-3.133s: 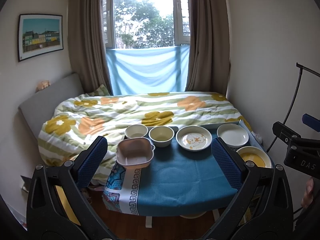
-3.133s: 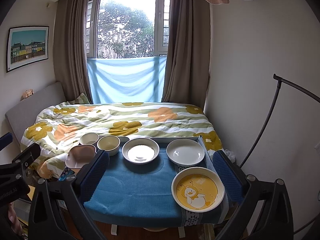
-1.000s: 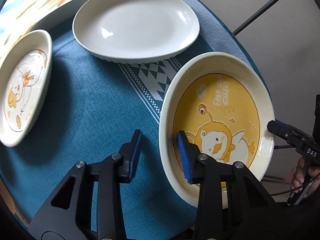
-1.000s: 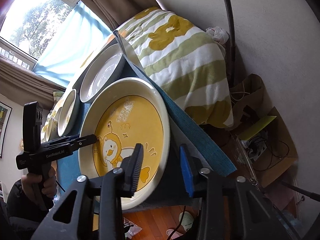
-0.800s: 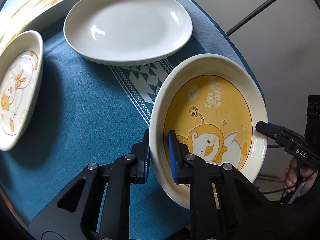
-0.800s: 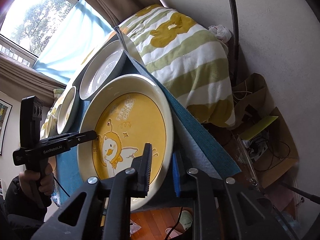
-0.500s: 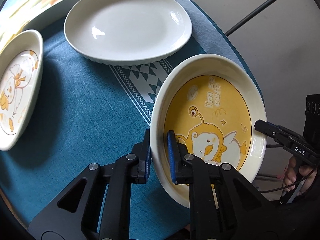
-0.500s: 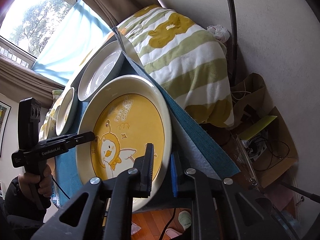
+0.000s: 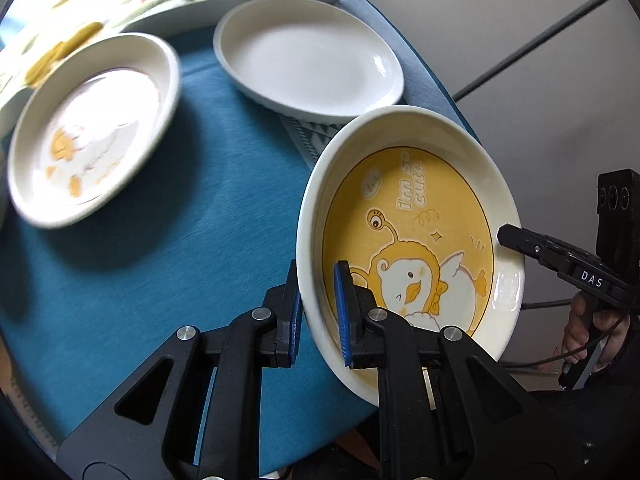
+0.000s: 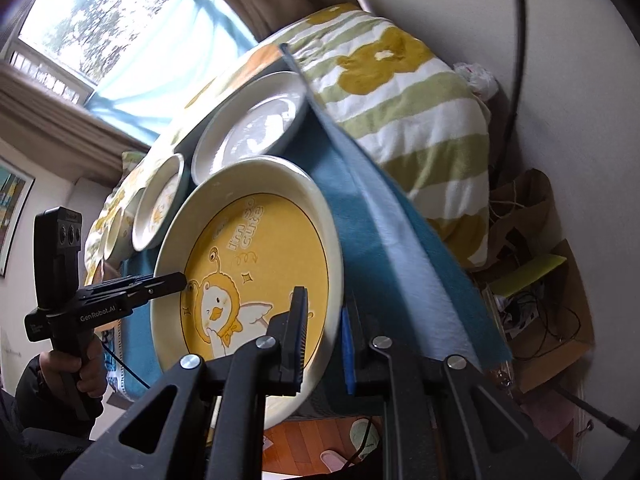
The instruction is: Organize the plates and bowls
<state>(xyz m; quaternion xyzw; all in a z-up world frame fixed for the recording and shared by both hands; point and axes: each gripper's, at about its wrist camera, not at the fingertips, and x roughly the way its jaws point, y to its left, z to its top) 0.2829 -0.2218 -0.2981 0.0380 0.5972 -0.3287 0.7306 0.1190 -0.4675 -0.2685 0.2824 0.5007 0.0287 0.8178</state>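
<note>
A yellow duck plate point(image 9: 420, 240) hangs tilted just above the blue tablecloth point(image 9: 180, 240), held from both sides. My left gripper point(image 9: 317, 280) is shut on its near-left rim. My right gripper point(image 10: 323, 308) is shut on the opposite rim of the yellow duck plate point(image 10: 256, 248). Each gripper shows in the other's view: the right gripper point(image 9: 505, 237) and the left gripper point(image 10: 180, 279). Beyond the held plate rest a plain white plate point(image 9: 308, 56) and a white duck-print plate point(image 9: 92, 132), blurred.
A flowered quilt point(image 10: 400, 92) borders the table at the back. Small bowls point(image 10: 120, 224) stand farther along the cloth. A black lamp pole point(image 9: 540, 40) leans by the wall. Bags and a cardboard box point(image 10: 540, 280) sit on the floor past the table edge.
Both grippers shut on the yellow duck plate's rim, then raised it off the cloth and carried it toward the other plates. Its far edge now overlaps the patterned strip by the white plate.
</note>
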